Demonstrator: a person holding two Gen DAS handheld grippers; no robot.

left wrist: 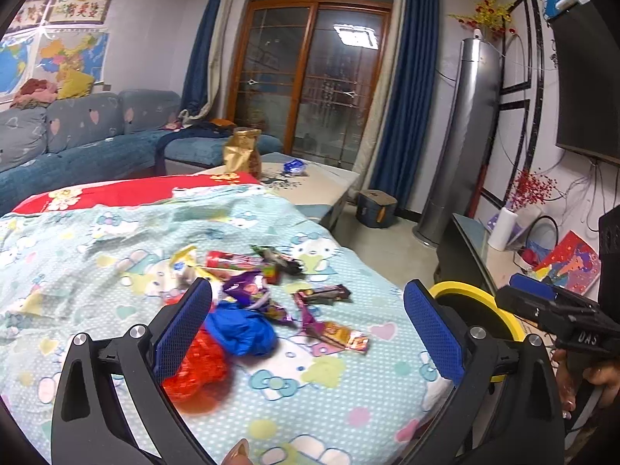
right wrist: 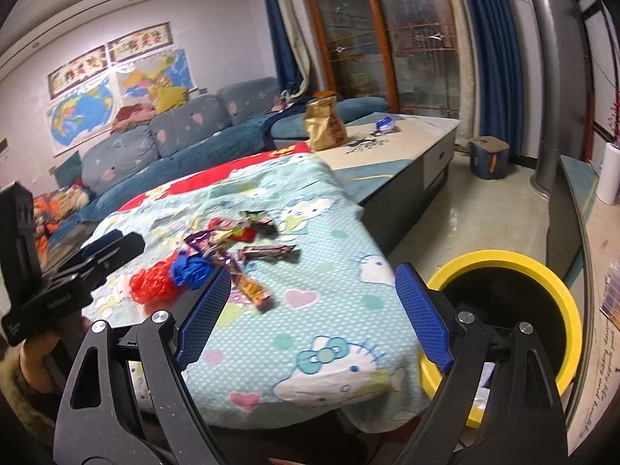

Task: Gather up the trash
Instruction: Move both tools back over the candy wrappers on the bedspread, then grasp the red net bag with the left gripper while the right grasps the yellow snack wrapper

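A pale turquoise cartoon-cat printed cloth [left wrist: 116,271] covers the low table, with a red printed cloth [left wrist: 128,190] showing beyond its far edge and a blue-grey heart-patterned sofa [left wrist: 89,128] behind that. Just off the table's right corner stands a round yellow-rimmed black trash bin [right wrist: 500,267]. The left gripper [left wrist: 308,323] hangs low over the near part of the cloth, its blue-padded jaws spread wide and holding nothing. The right gripper [right wrist: 310,310] hovers over the table's right corner, jaws likewise wide and empty, its right finger in front of the bin's rim. The trash lies in a loose heap in the middle of the cloth: a crumpled red mesh bag [left wrist: 193,372] sits just behind the left gripper's left finger, and a crumpled blue plastic bag [left wrist: 240,329] beside it lies just inside that finger. Ahead of both sets of jaws lie a purple foil wrapper [left wrist: 248,286], a dark brown candy wrapper [left wrist: 323,293] and a long orange-and-purple snack wrapper [left wrist: 333,331], the last nearest the gap of the left jaws.
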